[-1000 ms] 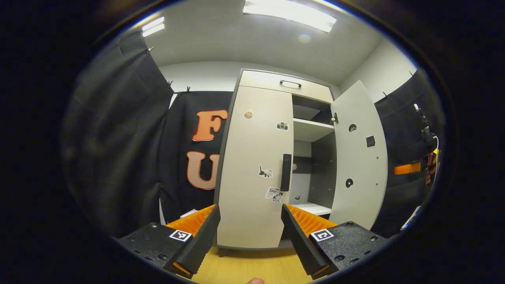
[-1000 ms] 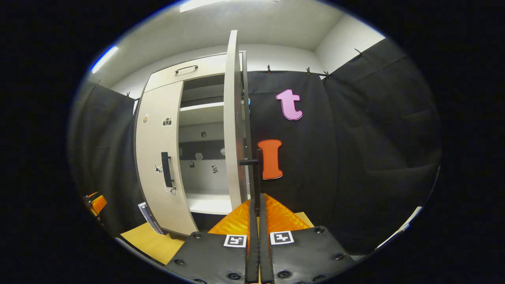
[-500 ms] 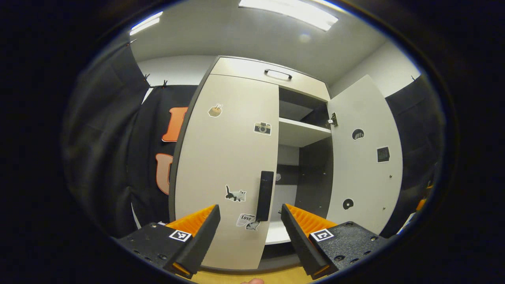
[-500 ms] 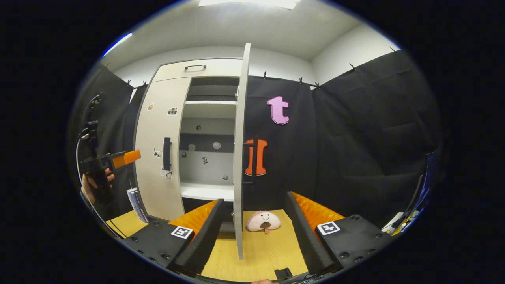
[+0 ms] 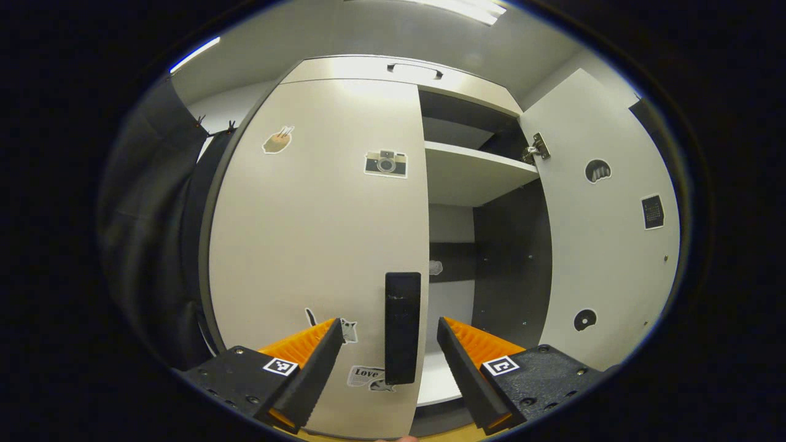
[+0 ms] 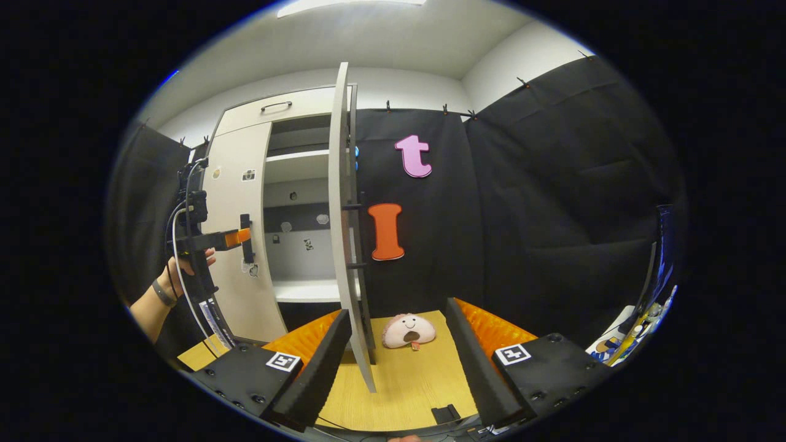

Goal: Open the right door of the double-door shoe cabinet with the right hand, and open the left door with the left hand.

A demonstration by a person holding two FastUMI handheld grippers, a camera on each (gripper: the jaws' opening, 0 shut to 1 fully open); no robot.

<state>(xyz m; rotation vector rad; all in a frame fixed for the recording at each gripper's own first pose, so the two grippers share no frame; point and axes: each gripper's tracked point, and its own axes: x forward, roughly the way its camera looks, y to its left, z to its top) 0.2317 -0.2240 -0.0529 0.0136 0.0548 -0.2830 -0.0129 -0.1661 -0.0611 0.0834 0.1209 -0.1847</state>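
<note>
The left gripper [image 5: 389, 344], jaws wide, straddles the closed left door's black handle [image 5: 402, 327]. The right gripper [image 6: 398, 344] gapes beside the open right door [image 6: 344, 233].

Left door handle [image 5: 402, 328] between parted tool [image 5: 388, 368]

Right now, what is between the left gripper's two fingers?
In the left gripper view, the left door's black handle stands between the open fingers of the left gripper, touching neither.
</note>
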